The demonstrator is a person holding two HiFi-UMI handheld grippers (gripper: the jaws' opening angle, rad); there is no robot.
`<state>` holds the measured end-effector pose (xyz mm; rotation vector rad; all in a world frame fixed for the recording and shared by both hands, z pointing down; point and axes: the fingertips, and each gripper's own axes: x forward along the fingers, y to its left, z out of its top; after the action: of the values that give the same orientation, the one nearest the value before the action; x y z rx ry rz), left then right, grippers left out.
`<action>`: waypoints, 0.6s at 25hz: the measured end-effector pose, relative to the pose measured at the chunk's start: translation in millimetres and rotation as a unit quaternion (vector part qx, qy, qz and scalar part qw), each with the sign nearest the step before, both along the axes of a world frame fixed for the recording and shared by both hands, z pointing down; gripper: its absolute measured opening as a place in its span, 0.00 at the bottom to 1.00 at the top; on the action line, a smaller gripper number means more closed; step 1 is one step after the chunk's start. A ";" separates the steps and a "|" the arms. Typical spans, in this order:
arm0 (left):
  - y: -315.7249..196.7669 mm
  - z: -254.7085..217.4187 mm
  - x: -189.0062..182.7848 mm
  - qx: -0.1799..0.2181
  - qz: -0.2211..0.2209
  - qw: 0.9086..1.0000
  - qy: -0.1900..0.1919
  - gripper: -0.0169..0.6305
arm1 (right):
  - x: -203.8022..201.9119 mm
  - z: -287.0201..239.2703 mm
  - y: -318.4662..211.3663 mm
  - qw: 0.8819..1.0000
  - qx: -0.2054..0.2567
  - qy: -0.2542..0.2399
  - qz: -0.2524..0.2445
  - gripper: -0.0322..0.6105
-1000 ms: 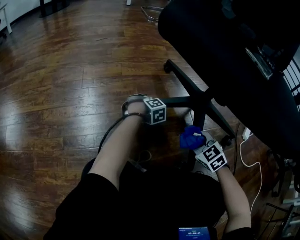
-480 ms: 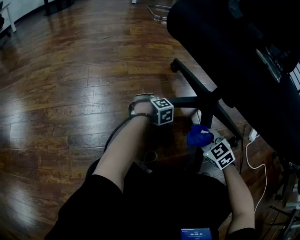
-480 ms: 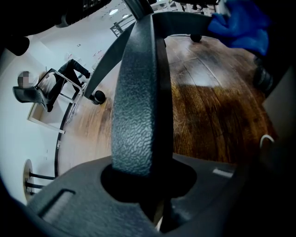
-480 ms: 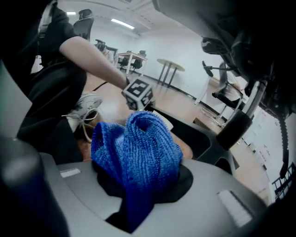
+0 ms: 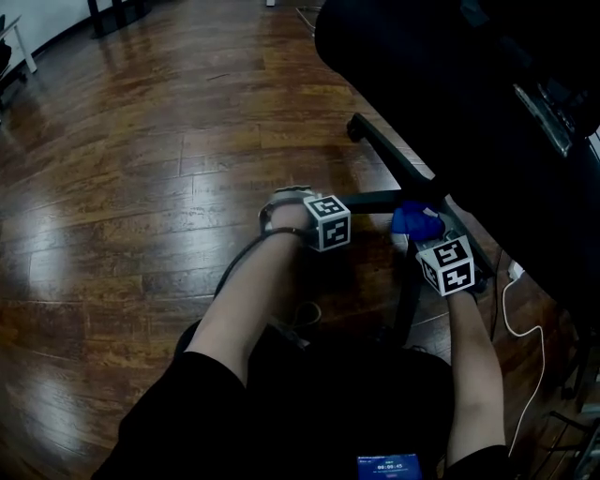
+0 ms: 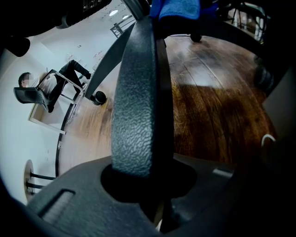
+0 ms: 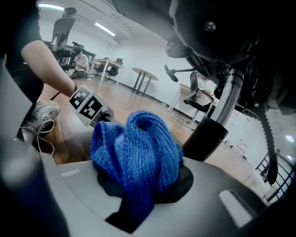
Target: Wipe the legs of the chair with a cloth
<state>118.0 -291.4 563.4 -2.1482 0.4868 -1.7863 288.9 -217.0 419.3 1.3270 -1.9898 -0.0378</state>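
The black office chair (image 5: 469, 84) stands over its star base. My left gripper (image 5: 349, 208) is shut on one dark textured chair leg (image 5: 377, 199), which runs up between the jaws in the left gripper view (image 6: 138, 102). My right gripper (image 5: 427, 238) is shut on a bunched blue cloth (image 5: 415, 221); the cloth sits by the hub end of that same leg. In the right gripper view the cloth (image 7: 138, 148) fills the jaws, with the chair column (image 7: 226, 97) just behind it. The cloth (image 6: 178, 7) also shows at the top of the left gripper view.
Another leg (image 5: 389, 150) runs away to a caster (image 5: 356, 127), and a near leg (image 5: 410, 300) points toward me. A white cable (image 5: 525, 319) lies on the wooden floor at the right. My shoe (image 7: 39, 113) is at the left.
My right gripper has carried the blue cloth up the picture, from beside the near leg to the hub end of the leg the left gripper holds. The left gripper has stayed put.
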 end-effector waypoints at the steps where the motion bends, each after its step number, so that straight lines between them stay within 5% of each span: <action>1: 0.1 0.4 -0.2 0.000 0.000 1.000 -0.001 0.13 | -1.2 1.7 4.5 1.000 -0.002 0.002 0.001 0.18; 8: -0.7 1.9 -4.2 -0.002 -0.008 1.000 -0.010 0.13 | -42.2 38.1 91.2 0.990 -0.090 0.049 -0.094 0.18; 15: 1.3 2.6 -3.4 -0.008 -0.011 1.000 -0.016 0.13 | -68.3 52.9 185.0 0.971 -0.152 -0.040 -0.179 0.18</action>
<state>114.6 -290.1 565.9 -2.1288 0.4919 -1.8391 220.6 -31.9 472.1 0.7778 -2.1774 0.1473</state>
